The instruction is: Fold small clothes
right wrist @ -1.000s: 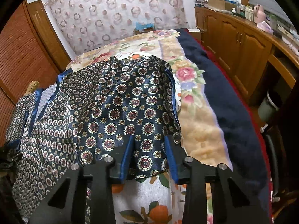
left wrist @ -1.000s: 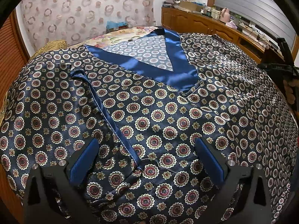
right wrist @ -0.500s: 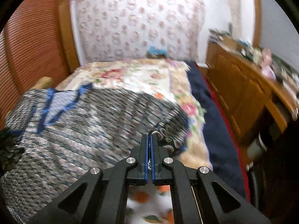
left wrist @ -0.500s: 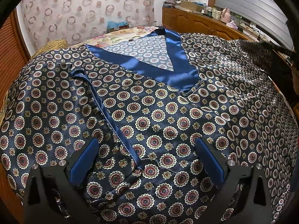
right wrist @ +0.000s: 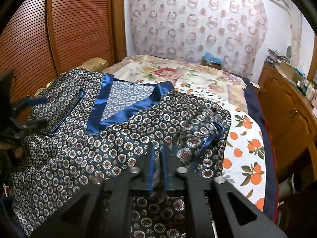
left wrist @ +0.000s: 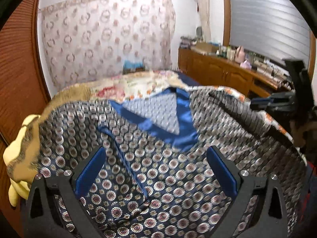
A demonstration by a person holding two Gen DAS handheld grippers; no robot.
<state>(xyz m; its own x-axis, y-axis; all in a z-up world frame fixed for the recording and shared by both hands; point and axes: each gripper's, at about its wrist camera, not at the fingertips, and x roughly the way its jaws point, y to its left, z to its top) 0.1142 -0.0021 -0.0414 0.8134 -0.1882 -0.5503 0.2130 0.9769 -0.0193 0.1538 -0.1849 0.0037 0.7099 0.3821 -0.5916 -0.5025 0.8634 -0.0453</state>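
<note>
Satin pajama top [right wrist: 83, 150], navy with a medallion print and a blue V-neck trim [right wrist: 122, 109], is lying spread across the bed [right wrist: 198, 77], covering its left side and near edge. That flat spread is why I'm working from the near edge: both sleeves are reachable from here.

Right gripper [right wrist: 158, 162]: narrow gap, jaws opening, with a strip of the right sleeve [right wrist: 200, 138] hanging between the pads. I'm reading that as letting go. The sleeve is now sitting bunched over the body of the top instead of out on the orange-print sheet [right wrist: 247, 148] by the bed's right edge, so the inward fold on that side looks done.

Left gripper [left wrist: 156, 168]: jaws wide, nothing between them, hovering above the left chest panel near the blue piping [left wrist: 126, 162]. Frame is motion-blurred, so I can't tell if the pads are brushing the cloth. Probably free so it can take the left sleeve next.

Risk: satin is slippery, and the folded sleeve could slide back out.
</note>
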